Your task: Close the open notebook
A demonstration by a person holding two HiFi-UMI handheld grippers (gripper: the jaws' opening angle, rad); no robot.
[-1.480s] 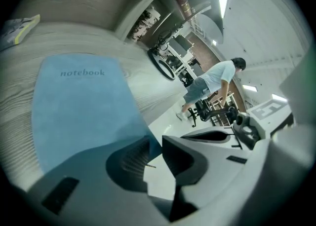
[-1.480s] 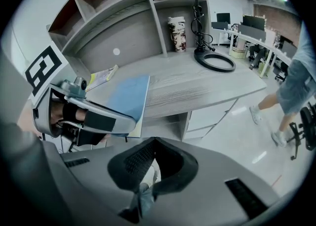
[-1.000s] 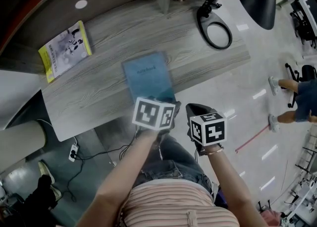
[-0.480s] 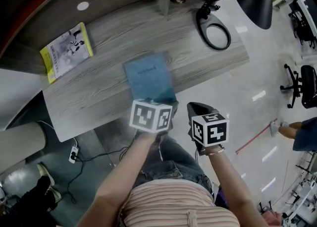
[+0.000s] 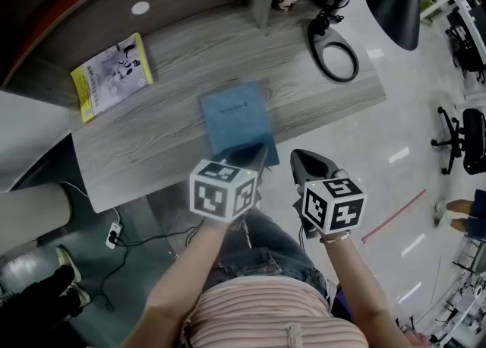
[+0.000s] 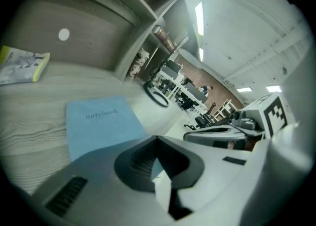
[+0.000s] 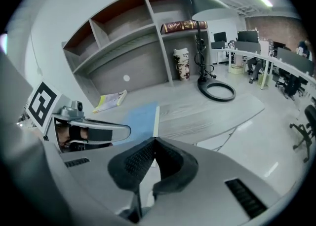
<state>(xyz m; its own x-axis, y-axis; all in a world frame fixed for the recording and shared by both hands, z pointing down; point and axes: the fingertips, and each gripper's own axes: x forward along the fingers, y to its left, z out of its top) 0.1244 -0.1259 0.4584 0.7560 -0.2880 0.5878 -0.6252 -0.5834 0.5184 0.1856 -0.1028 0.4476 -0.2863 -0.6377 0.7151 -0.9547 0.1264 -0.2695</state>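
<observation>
The blue notebook lies shut, cover up, flat on the desk, about midway along it with its near end at the front edge. The closing looks done, so what is left is probably a clean retreat: draw both tools back and up without catching the cover or nudging the book over the edge. The left gripper, jaws pressed together on nothing, hangs above the notebook's near end, apart from it. The right gripper, likewise closed and empty, sits off the front edge, beside the book's near right corner.
</observation>
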